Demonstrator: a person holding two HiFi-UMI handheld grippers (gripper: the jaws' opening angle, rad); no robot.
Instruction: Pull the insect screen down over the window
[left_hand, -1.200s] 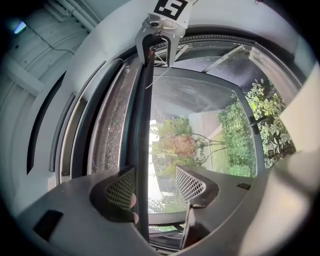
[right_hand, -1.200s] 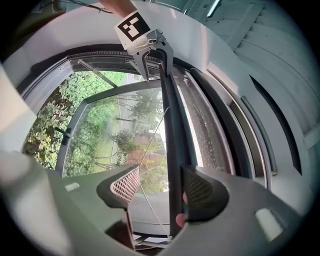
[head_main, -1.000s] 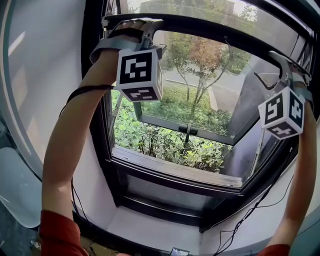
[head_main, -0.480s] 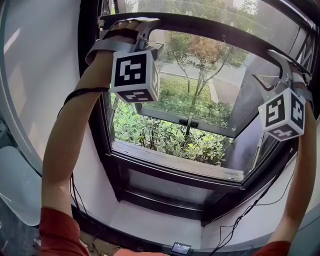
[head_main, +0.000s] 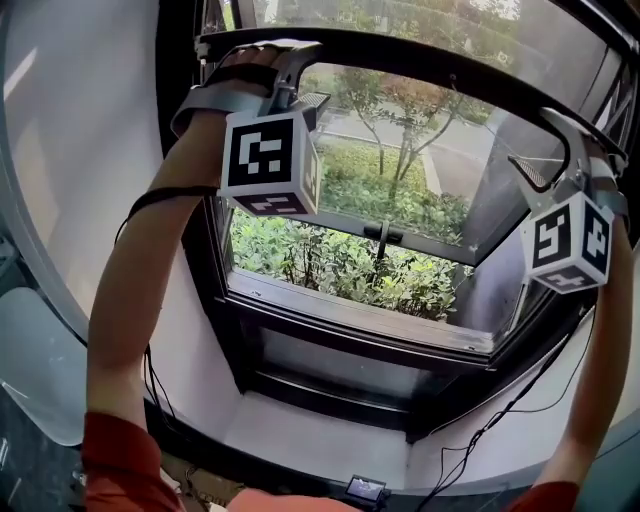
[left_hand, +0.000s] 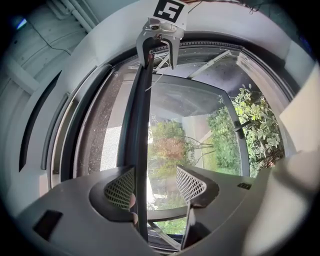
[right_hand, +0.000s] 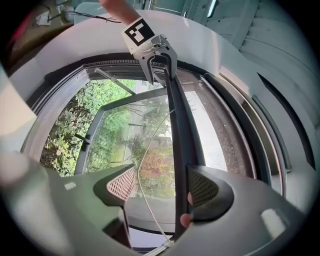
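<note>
The insect screen's black pull bar (head_main: 420, 58) runs across the top of the window. My left gripper (head_main: 292, 62) is at the bar's left end and my right gripper (head_main: 556, 148) at its right end. In the left gripper view the bar (left_hand: 142, 125) passes between the jaws of the left gripper (left_hand: 156, 184), against the left pad only, so they stand open. In the right gripper view the bar (right_hand: 180, 130) lies against the right pad of the right gripper (right_hand: 162, 186), whose jaws are opening. A thin white cord (right_hand: 144, 165) hangs in the gap.
Below the bar the glass sash (head_main: 470, 230) is swung outward, its handle (head_main: 381, 236) in the middle. Green shrubs (head_main: 330, 265) grow outside. The dark sill (head_main: 360, 322) lies beneath. Black cables (head_main: 480, 440) trail down the right wall, and a small device (head_main: 365, 490) lies at the bottom.
The right gripper sits slightly lower in the head view than a second ago. The left gripper has barely moved. Both stay at the bar.
</note>
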